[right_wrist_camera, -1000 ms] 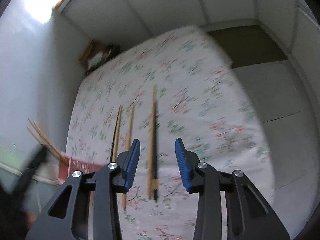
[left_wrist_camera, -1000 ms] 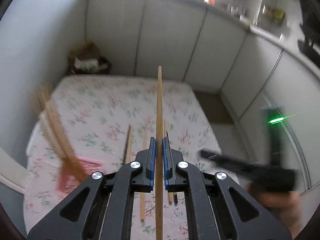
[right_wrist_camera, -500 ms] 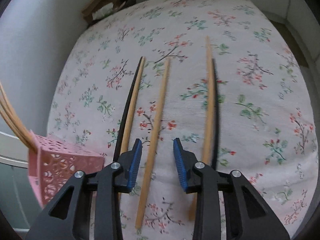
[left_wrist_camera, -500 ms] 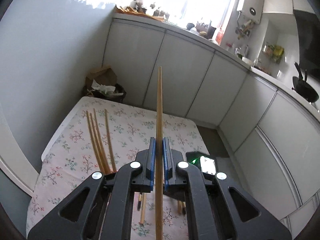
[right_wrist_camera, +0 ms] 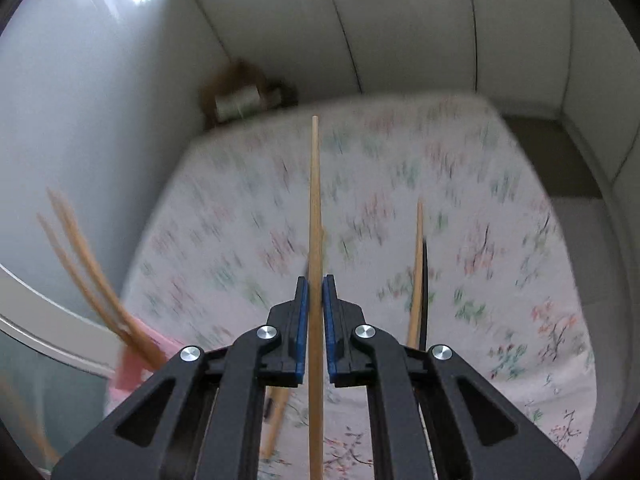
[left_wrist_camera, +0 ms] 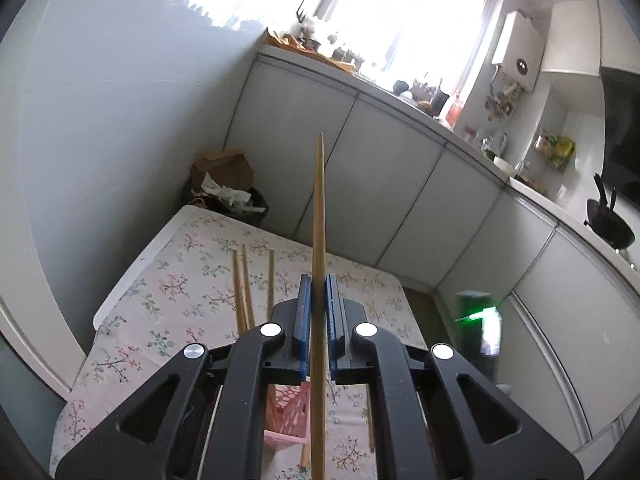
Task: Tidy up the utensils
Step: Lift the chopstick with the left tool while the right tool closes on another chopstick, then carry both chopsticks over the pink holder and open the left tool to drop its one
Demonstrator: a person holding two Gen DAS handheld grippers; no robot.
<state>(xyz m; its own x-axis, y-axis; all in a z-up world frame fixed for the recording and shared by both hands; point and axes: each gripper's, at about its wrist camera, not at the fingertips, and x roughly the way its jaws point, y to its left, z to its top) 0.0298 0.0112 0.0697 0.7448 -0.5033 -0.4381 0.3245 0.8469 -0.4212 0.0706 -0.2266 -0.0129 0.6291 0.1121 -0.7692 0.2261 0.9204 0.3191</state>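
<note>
My left gripper (left_wrist_camera: pixel 319 300) is shut on a wooden chopstick (left_wrist_camera: pixel 319 216) that points up and away, held above the pink perforated basket (left_wrist_camera: pixel 290 416). Several chopsticks (left_wrist_camera: pixel 244 288) stand in that basket. My right gripper (right_wrist_camera: pixel 316 300) is shut on another wooden chopstick (right_wrist_camera: pixel 315 208), lifted above the floral tablecloth (right_wrist_camera: pixel 480 240). A wooden and a dark chopstick (right_wrist_camera: pixel 418 264) lie together on the cloth to its right. The basket (right_wrist_camera: pixel 132 364) with its chopsticks (right_wrist_camera: pixel 80 260) shows blurred at the left of the right wrist view.
The table (left_wrist_camera: pixel 132 276) stands in a corner between a grey wall and white cabinets (left_wrist_camera: pixel 380 184). A bin with a paper bag (left_wrist_camera: pixel 226 184) is behind its far edge. The other gripper's body with a green light (left_wrist_camera: pixel 478 320) shows at the right.
My right gripper has closed on a chopstick from the cloth and lifted it. My left gripper has tilted upward over the basket, still holding its chopstick.
</note>
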